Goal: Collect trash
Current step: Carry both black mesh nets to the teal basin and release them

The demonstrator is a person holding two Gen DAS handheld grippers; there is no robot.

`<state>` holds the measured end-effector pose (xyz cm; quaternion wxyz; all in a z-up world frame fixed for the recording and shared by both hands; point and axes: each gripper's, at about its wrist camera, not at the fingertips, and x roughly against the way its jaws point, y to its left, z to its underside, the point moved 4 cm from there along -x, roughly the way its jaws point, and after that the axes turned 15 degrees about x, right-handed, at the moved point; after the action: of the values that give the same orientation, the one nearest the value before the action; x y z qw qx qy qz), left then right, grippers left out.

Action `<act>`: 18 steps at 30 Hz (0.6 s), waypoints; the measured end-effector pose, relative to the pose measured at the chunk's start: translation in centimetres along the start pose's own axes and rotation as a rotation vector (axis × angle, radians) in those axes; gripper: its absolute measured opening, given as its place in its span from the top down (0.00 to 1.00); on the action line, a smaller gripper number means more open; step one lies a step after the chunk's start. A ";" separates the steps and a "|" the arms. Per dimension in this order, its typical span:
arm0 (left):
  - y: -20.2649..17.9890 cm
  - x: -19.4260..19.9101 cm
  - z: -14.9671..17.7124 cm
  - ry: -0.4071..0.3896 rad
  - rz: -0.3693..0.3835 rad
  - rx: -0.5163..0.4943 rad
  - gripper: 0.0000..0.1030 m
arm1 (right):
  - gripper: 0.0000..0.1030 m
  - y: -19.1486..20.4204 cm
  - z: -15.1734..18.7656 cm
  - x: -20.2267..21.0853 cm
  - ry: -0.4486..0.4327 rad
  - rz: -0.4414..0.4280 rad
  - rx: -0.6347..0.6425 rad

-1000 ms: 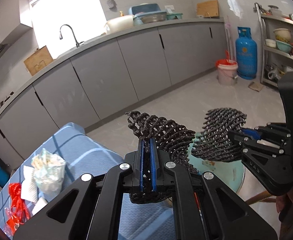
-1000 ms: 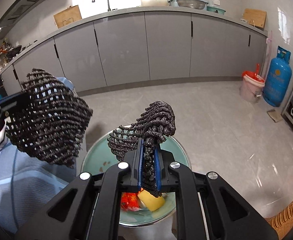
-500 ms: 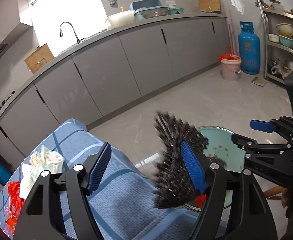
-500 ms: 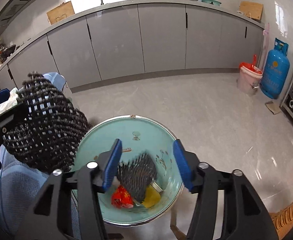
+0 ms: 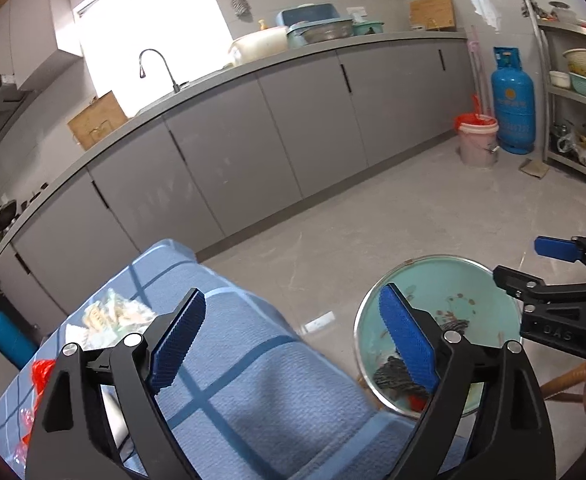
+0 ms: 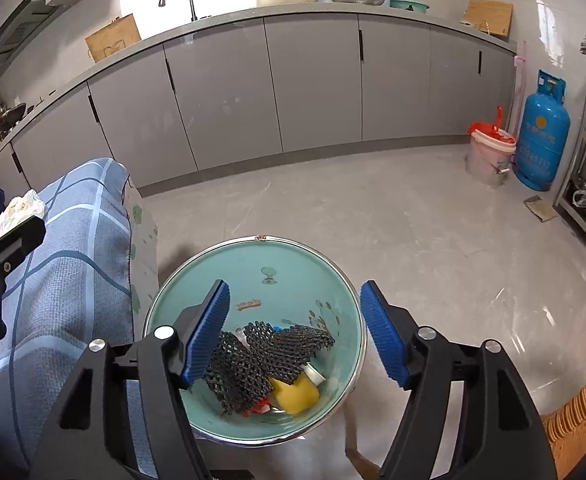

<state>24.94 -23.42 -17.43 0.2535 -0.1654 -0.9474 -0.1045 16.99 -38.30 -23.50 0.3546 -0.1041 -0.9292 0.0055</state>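
A teal bin (image 6: pixel 293 264) with a metal rim stands on the floor beside the table, also seen from the left wrist as the bin (image 5: pixel 489 292). Two pieces of black foam netting (image 6: pixel 261 356) lie in it on top of a yellow scrap (image 6: pixel 295 394) and red wrappers; the netting (image 5: pixel 393 372) shows past my left finger too. My right gripper (image 6: pixel 295 330) hangs over the bin, jaws opening, nothing between the pads. My left gripper (image 5: pixel 293 340) is over the table's edge, jaws opening and empty. Crumpled tissue (image 5: pixel 113 316) and a red wrapper (image 5: pixel 39 372) lie on the table.
The table wears a blue checked cloth (image 5: pixel 253 380). Grey cabinets (image 6: pixel 313 88) run along the far wall. A pink bucket (image 6: pixel 489 156) and a blue gas cylinder (image 6: pixel 543 136) stand at the right, by a metal shelf (image 5: pixel 573 92). A wicker edge (image 6: pixel 573 416) shows lower right.
Both grippers were shut on pieces of black netting; both have opened and the netting has dropped into the teal bin. Neither hand has shifted much.
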 end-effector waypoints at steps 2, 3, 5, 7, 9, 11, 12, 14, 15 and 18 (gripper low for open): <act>0.7 0.2 0.0 0.000 -0.018 0.006 0.15 | 0.32 0.3 -0.1 0.0 -0.002 -0.010 0.005; 0.9 0.3 0.0 0.001 -0.025 0.008 0.15 | 0.32 0.6 -0.1 0.1 -0.004 -0.014 0.008; 1.8 0.7 -0.1 0.000 -0.042 0.024 0.15 | 0.32 1.1 -0.4 0.2 -0.007 -0.025 0.018; 2.8 1.0 -0.1 0.000 -0.062 0.037 0.15 | 0.32 1.9 -0.7 0.3 -0.010 -0.039 0.029; 3.7 1.3 -0.2 0.002 -0.078 0.050 0.15 | 0.31 2.8 -1.1 0.5 -0.017 -0.054 0.039; 4.5 1.6 -0.2 0.001 -0.094 0.060 0.15 | 0.30 3.7 -1.3 0.6 -0.022 -0.066 0.052; 5.2 1.9 -0.2 -0.001 -0.106 0.068 0.15 | 0.30 4.1 -1.4 0.7 -0.023 -0.072 0.057; 6.2 2.2 0.0 0.000 -0.125 0.082 0.15 | 0.30 5.0 -1.6 0.8 -0.025 -0.082 0.071; 6.8 2.4 0.1 0.004 -0.136 0.092 0.14 | 0.29 5.6 -1.7 0.8 -0.024 -0.089 0.081; 8.6 2.7 0.4 0.009 -0.164 0.117 0.14 | 0.29 6.8 -2.0 1.0 -0.027 -0.105 0.098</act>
<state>25.70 -14.70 -15.36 0.2577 -0.0718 -0.9610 -0.0704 18.90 -31.57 -21.88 0.3465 -0.0377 -0.9367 0.0337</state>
